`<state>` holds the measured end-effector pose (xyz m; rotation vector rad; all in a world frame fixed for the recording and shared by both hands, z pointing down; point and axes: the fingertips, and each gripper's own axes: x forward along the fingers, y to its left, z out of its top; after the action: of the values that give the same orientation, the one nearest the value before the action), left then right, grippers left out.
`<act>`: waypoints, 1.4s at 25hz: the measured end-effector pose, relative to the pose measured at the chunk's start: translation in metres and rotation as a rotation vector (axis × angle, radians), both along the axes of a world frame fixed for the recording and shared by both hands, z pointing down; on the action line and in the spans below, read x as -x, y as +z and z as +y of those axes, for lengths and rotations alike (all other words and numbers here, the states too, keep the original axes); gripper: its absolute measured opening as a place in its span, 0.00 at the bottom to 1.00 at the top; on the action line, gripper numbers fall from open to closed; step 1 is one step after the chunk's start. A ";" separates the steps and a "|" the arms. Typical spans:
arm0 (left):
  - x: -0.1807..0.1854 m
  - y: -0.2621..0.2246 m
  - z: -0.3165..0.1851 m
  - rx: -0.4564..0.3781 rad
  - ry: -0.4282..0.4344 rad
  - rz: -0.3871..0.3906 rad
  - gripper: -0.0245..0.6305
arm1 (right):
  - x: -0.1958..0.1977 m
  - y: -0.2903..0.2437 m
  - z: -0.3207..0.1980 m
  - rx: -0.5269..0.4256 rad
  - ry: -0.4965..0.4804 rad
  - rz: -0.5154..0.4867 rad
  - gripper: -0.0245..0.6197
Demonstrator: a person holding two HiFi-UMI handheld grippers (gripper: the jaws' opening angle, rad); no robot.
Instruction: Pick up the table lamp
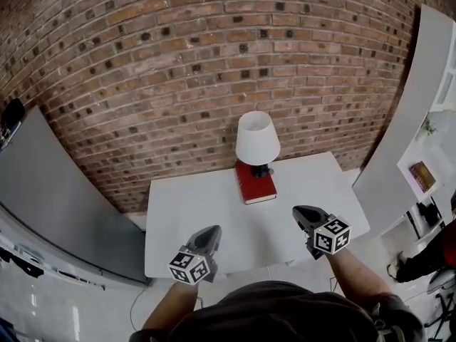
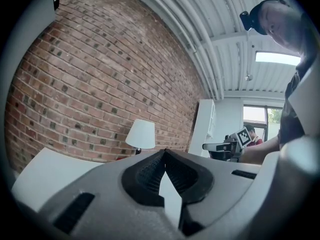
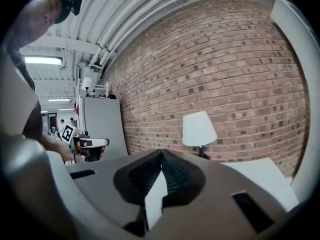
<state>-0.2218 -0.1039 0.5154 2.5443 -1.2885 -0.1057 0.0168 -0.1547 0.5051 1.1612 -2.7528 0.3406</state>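
The table lamp (image 1: 257,138) has a white shade and a dark base. It stands on a red book (image 1: 255,184) at the far side of the white table (image 1: 185,212), close to the brick wall. My left gripper (image 1: 211,231) hovers over the table's near edge, left of the lamp, with its jaws shut and nothing in them. My right gripper (image 1: 301,211) is over the near right part of the table, also shut and empty. Both are well short of the lamp. The lamp (image 2: 140,134) shows ahead in the left gripper view, and the lamp (image 3: 199,128) ahead in the right gripper view.
A brick wall (image 1: 178,63) rises behind the table. A grey panel (image 1: 50,191) leans at the left. A white shelf unit (image 1: 427,141) stands at the right, with a person (image 1: 434,255) beside it on the floor.
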 end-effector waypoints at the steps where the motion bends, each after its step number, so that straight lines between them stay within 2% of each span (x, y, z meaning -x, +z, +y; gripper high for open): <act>1: -0.001 0.000 -0.007 0.002 0.004 0.000 0.04 | 0.001 0.001 -0.007 0.004 0.001 0.002 0.03; 5: -0.008 0.005 -0.032 0.008 0.013 -0.014 0.04 | -0.003 0.008 -0.033 0.015 -0.002 0.008 0.03; 10: -0.022 0.012 -0.070 0.014 -0.022 -0.032 0.04 | -0.018 0.014 -0.076 0.017 -0.029 -0.002 0.03; 14: -0.044 0.016 -0.103 0.017 -0.083 -0.048 0.04 | -0.037 0.020 -0.121 0.007 -0.082 -0.005 0.03; 19: -0.071 0.020 -0.139 0.044 -0.195 -0.012 0.04 | -0.056 0.026 -0.168 -0.014 -0.177 0.023 0.03; 22: -0.084 0.021 -0.155 0.046 -0.229 -0.018 0.04 | -0.064 0.032 -0.190 -0.017 -0.215 0.038 0.03; 28: -0.086 0.016 -0.166 0.024 -0.206 -0.070 0.04 | -0.064 0.035 -0.203 -0.012 -0.202 0.032 0.03; 35: -0.073 0.017 -0.169 0.026 -0.104 -0.075 0.04 | -0.058 0.032 -0.195 -0.003 -0.099 0.019 0.03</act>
<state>-0.1492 -0.2724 0.5324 2.4811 -1.4414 -0.0152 0.0750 -0.3500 0.5375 1.0190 -2.7831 0.3124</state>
